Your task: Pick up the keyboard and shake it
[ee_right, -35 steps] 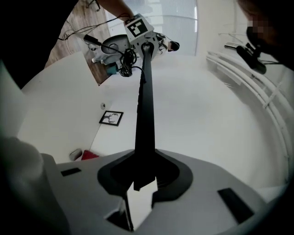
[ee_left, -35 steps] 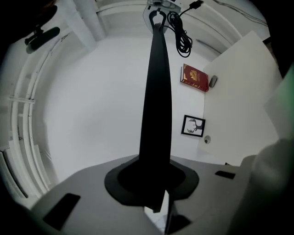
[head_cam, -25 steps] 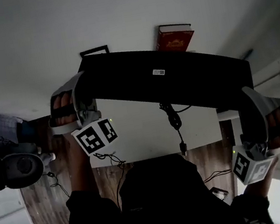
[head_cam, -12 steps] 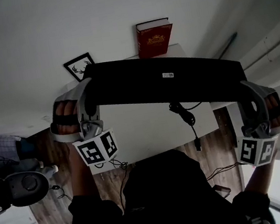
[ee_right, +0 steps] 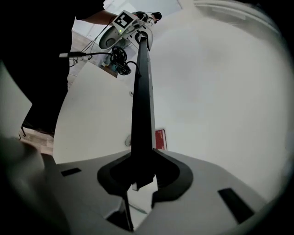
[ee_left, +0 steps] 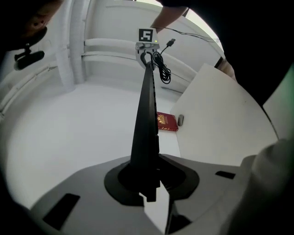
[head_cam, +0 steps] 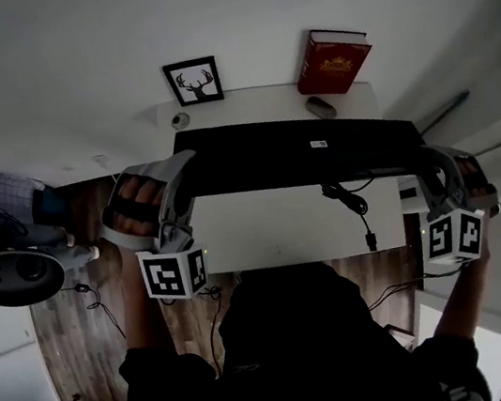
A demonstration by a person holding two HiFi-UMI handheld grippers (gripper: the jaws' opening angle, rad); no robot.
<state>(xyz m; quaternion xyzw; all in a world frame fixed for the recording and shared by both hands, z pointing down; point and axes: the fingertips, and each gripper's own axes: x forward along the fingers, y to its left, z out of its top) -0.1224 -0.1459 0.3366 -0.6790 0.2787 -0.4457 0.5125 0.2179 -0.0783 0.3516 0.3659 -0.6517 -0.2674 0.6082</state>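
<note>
The only print on the keyboard (head_cam: 290, 152) is a small white label (head_cam: 318, 144) on its dark back, too small to read. Beyond the keyboard's far edge, the red book (head_cam: 334, 62) carries a gold emblem whose lettering cannot be made out, and left of it a framed picture (head_cam: 194, 81) shows a stag's head. Each gripper's cube bears black-and-white square markers and no words.

The keyboard is long, thin and black, with its plain back turned to the head camera; along either gripper view it shows as a narrow dark blade. A black cable (head_cam: 344, 200) hangs from its near edge, right of the label, and ends in a plug (head_cam: 370, 241). The keyboard is held in the air over the white worktop (head_cam: 274, 229), level from end to end.

The left gripper (head_cam: 178, 176) clamps the keyboard's left end, with its fingers (ee_left: 87, 195) closed on the edge. The right gripper (head_cam: 429, 172) clamps the right end the same way. Both hands reach forward from the person's body, the left hand (head_cam: 132, 205) wrapped round its handle, and both cubes sit on the near side of the keyboard.
</note>
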